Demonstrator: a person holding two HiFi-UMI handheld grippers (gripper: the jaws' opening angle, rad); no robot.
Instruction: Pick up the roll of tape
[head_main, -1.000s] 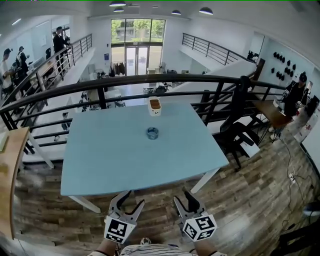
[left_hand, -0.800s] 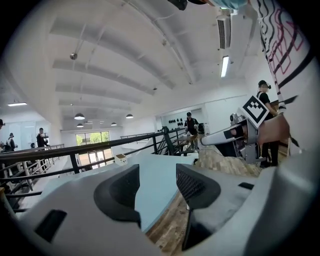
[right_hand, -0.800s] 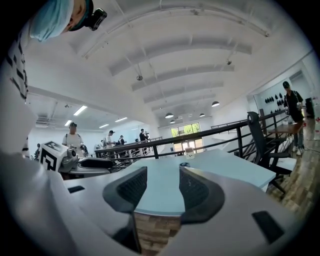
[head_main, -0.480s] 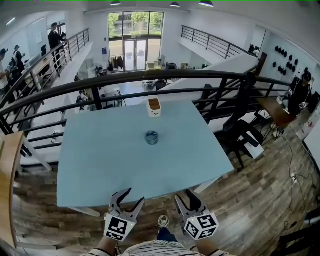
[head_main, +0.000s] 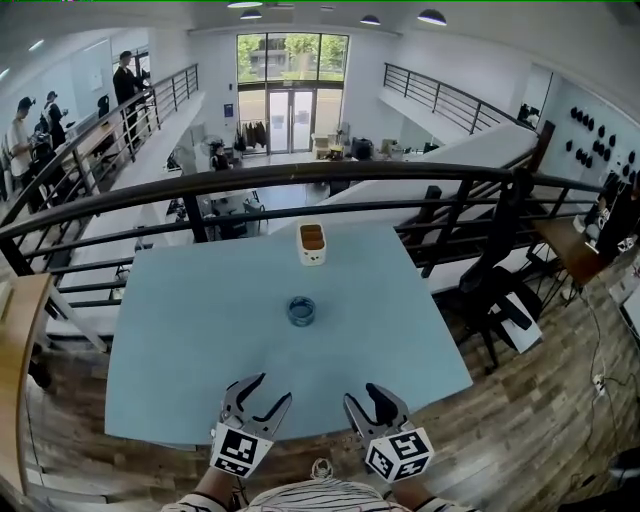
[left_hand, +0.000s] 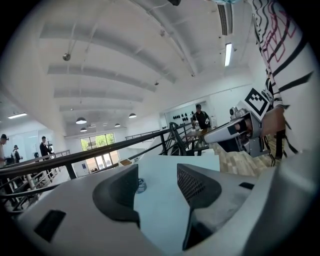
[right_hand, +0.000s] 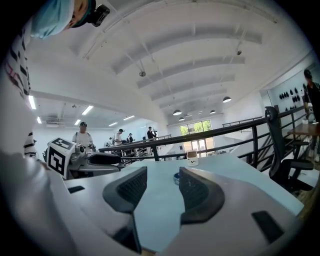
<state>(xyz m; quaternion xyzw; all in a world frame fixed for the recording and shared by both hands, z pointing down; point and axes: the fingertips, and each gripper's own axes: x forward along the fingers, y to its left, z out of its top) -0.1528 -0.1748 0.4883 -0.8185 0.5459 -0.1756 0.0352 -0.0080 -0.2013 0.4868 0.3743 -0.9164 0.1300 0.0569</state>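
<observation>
From the head view, a blue roll of tape (head_main: 301, 311) lies in the middle of the counter (head_main: 190, 350), with a white cup (head_main: 312, 243) beyond it near the far edge; the left tongs (head_main: 272, 390) and right tongs (head_main: 362, 397) hover side by side over the near edge, well short of the roll

Left gripper view: jaws apart and opening, nothing between them, the roll far ahead by the left jaw

Right gripper view: jaws released and empty, the roll ahead beside the right jaw

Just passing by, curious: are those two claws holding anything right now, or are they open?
Left gripper: jaws opening, nothing between them.
Right gripper: open, holding nothing.
</observation>
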